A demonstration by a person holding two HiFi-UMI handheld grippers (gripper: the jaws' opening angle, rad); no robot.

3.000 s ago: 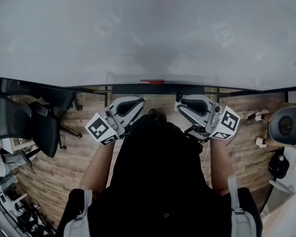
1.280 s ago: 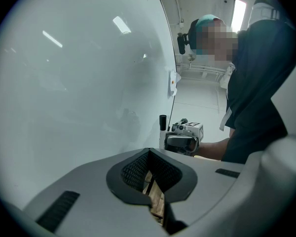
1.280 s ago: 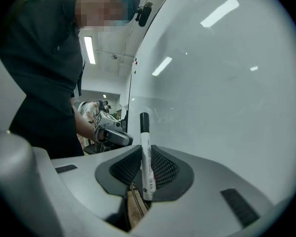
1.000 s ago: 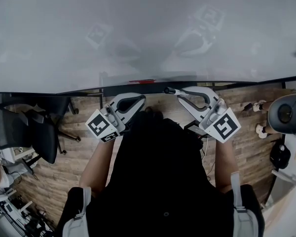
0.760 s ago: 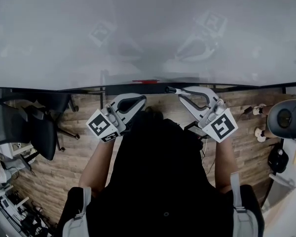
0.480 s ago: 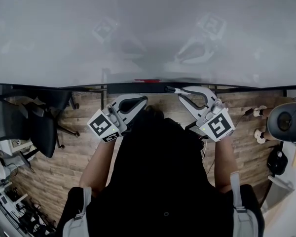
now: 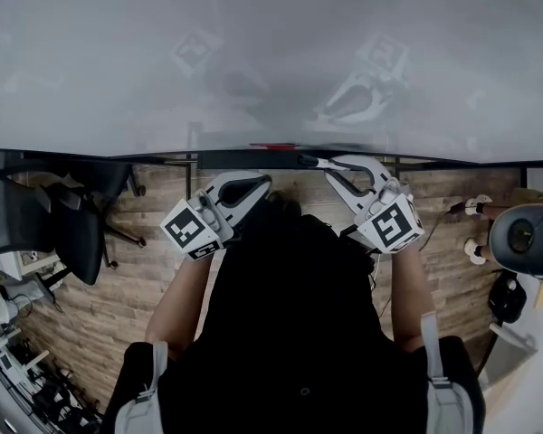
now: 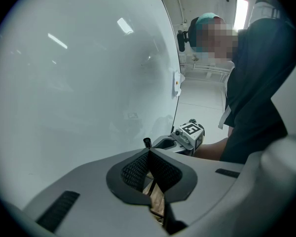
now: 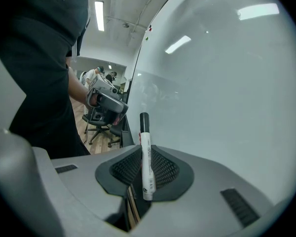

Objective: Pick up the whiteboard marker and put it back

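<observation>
Right gripper view: marker [image 9: 146, 162] cap-forward, lengthwise

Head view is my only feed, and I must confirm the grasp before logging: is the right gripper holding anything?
Observer: Yes, the right gripper is shut on a white whiteboard marker with a black cap.
Operator: Which way does the cap point?
Observer: Forward, out beyond the gripper, beside the glossy white whiteboard.
Operator: And the left gripper?
Observer: The left gripper is shut, with nothing between its jaws.
</observation>
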